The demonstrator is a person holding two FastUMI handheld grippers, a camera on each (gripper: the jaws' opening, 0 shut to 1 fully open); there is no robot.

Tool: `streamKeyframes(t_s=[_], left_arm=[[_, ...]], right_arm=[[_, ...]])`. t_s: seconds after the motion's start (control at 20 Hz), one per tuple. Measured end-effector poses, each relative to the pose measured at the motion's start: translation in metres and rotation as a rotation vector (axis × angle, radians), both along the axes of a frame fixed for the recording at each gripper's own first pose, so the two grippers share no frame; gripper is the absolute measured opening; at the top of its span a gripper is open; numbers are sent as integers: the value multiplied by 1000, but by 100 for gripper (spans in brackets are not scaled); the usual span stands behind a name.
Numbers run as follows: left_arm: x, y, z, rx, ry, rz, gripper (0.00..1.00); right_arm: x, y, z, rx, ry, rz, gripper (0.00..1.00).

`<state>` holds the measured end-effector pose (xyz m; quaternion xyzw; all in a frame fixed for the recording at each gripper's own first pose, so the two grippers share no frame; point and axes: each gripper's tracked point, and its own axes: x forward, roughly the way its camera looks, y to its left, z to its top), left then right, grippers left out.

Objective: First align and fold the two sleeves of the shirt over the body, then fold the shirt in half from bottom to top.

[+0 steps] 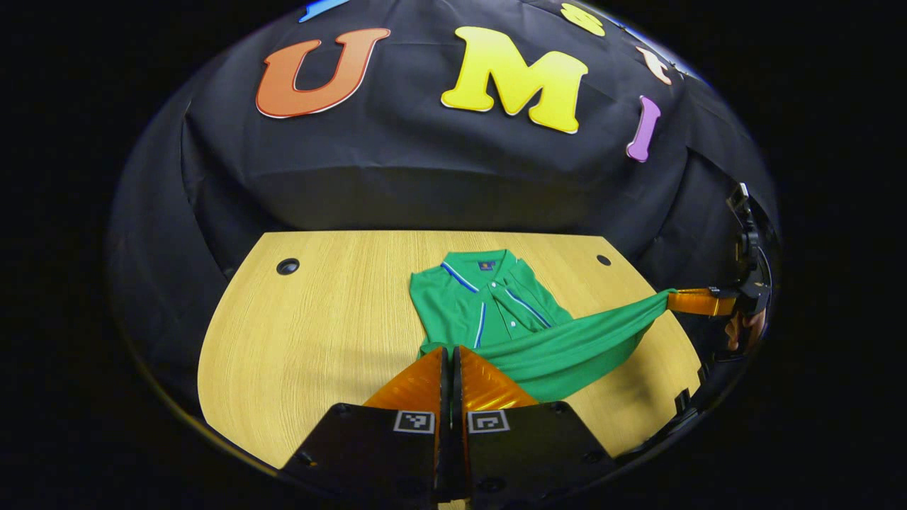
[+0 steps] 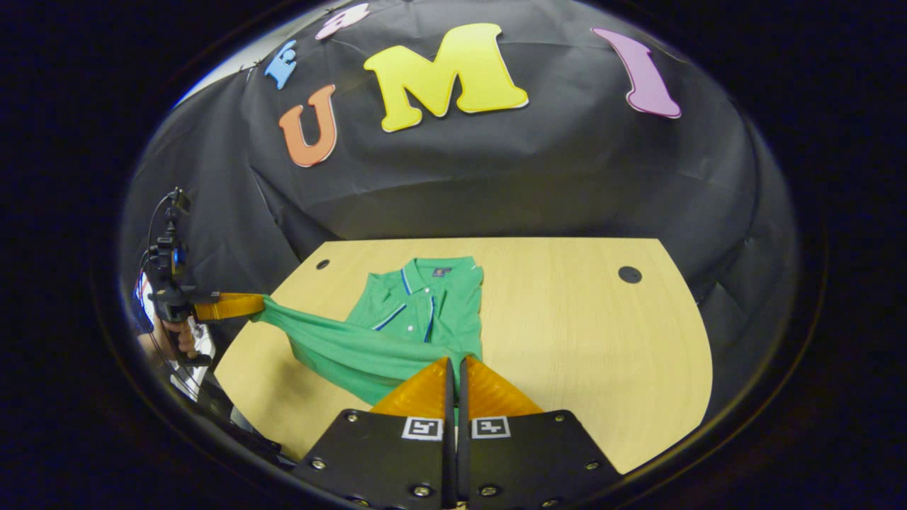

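A green polo shirt (image 1: 496, 312) lies collar-far on the wooden table (image 1: 319, 326), narrow, with its sleeves folded in over the body. Its near hem is lifted off the table and stretched between both grippers. My left gripper (image 1: 451, 352) is shut on one hem corner at the bottom of the left gripper view. The right gripper (image 1: 673, 301) pinches the other corner at the far right there. In the right gripper view, my right gripper (image 2: 453, 363) is shut on the shirt (image 2: 425, 312), and the left gripper (image 2: 261, 304) holds the hem at the left.
The table (image 2: 602, 354) has round cable holes (image 1: 288, 266) (image 1: 604, 260) near its back corners. Black cloth walls the booth behind it. A hand (image 2: 177, 340) holds the far gripper beyond the table's edge.
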<state>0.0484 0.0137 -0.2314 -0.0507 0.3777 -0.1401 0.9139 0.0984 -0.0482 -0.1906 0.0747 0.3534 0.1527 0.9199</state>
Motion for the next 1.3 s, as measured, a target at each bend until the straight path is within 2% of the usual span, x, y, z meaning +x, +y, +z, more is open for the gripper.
streamKeyframes(t_s=[0.2, 0.65, 0.95, 1.05, 1.1, 1.3], left_arm=[[52, -1, 8, -29, -30, 26, 3], [140, -2, -19, 39, -94, 7, 3], [186, -9, -53, 68, -168, 61, 3], [195, -10, -70, 91, -163, 65, 6], [199, -10, -79, 98, -156, 73, 3], [211, -6, -100, 103, -160, 127, 3]], right_arm=[[47, 1, 8, -24, -42, 1, 1], [154, -3, -5, -44, -112, -69, 1], [201, 12, -49, -97, -115, -100, 0], [213, 16, -63, -111, -110, -105, 1], [217, 20, -70, -116, -107, -106, 1], [235, 23, -84, -160, -135, -108, 1]])
